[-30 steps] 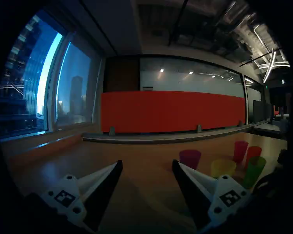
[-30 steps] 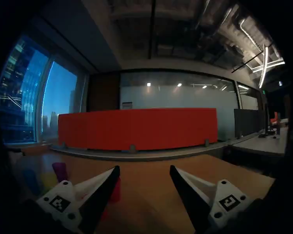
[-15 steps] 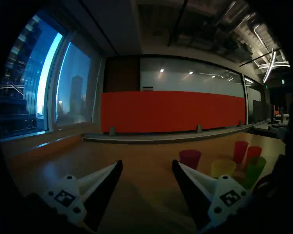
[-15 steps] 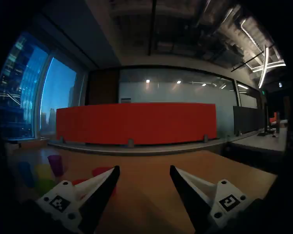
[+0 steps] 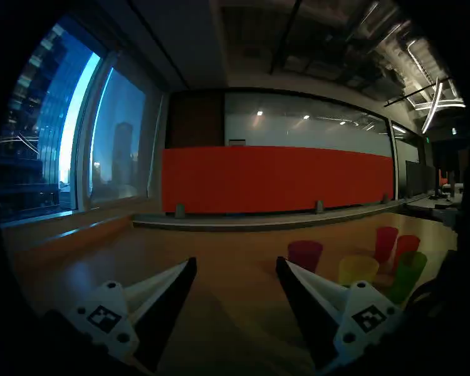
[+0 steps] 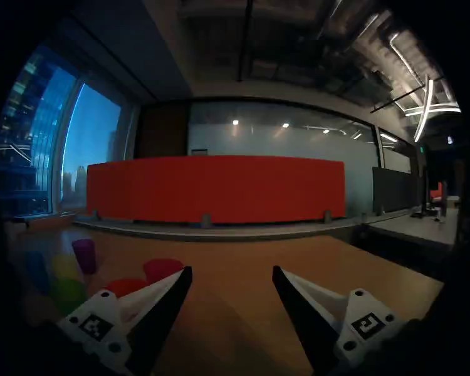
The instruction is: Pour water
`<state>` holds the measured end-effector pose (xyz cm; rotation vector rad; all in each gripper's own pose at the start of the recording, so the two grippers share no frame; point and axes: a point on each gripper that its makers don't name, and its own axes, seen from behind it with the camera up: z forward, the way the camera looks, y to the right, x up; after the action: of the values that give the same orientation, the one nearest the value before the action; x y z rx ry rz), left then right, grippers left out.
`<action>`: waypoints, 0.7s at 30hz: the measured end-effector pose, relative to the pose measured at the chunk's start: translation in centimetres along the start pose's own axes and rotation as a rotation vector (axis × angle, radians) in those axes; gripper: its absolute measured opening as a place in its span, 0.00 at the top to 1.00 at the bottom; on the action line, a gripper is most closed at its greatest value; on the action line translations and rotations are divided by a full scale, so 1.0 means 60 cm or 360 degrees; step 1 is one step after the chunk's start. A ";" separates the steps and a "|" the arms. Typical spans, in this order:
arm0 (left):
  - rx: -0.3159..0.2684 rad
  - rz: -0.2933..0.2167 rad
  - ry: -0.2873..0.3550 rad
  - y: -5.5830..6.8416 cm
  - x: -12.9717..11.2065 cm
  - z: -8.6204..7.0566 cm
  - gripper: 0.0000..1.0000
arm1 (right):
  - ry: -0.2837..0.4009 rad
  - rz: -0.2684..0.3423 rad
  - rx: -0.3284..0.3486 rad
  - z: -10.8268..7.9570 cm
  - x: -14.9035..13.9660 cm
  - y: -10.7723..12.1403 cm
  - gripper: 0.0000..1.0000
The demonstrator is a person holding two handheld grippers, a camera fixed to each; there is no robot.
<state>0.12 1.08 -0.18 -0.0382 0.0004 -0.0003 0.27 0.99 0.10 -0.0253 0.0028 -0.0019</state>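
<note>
In the left gripper view, my left gripper [image 5: 235, 276] is open above the wooden table [image 5: 235, 250], nothing between its fingers. Ahead to its right stand a purple cup [image 5: 305, 254], a yellow cup [image 5: 358, 269], a green cup [image 5: 409, 274], a red cup [image 5: 407, 245] and a pink cup [image 5: 385, 242]. In the right gripper view, my right gripper [image 6: 232, 285] is open and empty. To its left are a pink cup [image 6: 162, 269], a red cup [image 6: 126, 287], a green cup [image 6: 69, 293], a yellow cup [image 6: 64, 266], a purple cup [image 6: 84, 255] and a blue cup [image 6: 37, 271].
A long red partition [image 5: 272, 178] runs along the table's far edge. Tall windows [image 5: 53, 150] stand on the left. A darker desk [image 6: 417, 229] lies to the right in the right gripper view.
The right gripper has risen or tilted, so the cups on its left show more fully and lower in view. The left gripper has held still.
</note>
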 end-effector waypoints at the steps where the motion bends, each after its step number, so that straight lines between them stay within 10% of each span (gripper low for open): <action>1: 0.0000 0.0000 0.0000 0.000 0.000 0.000 0.06 | 0.0000 0.0000 -0.0002 0.000 0.000 0.000 0.01; 21: 0.0000 0.0000 0.0000 0.000 0.000 0.000 0.06 | -0.0004 0.0001 0.0004 0.001 -0.002 -0.004 0.01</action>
<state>0.13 1.08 -0.20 -0.0381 0.0004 -0.0003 0.18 0.74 0.13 -0.0226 0.0001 -0.0010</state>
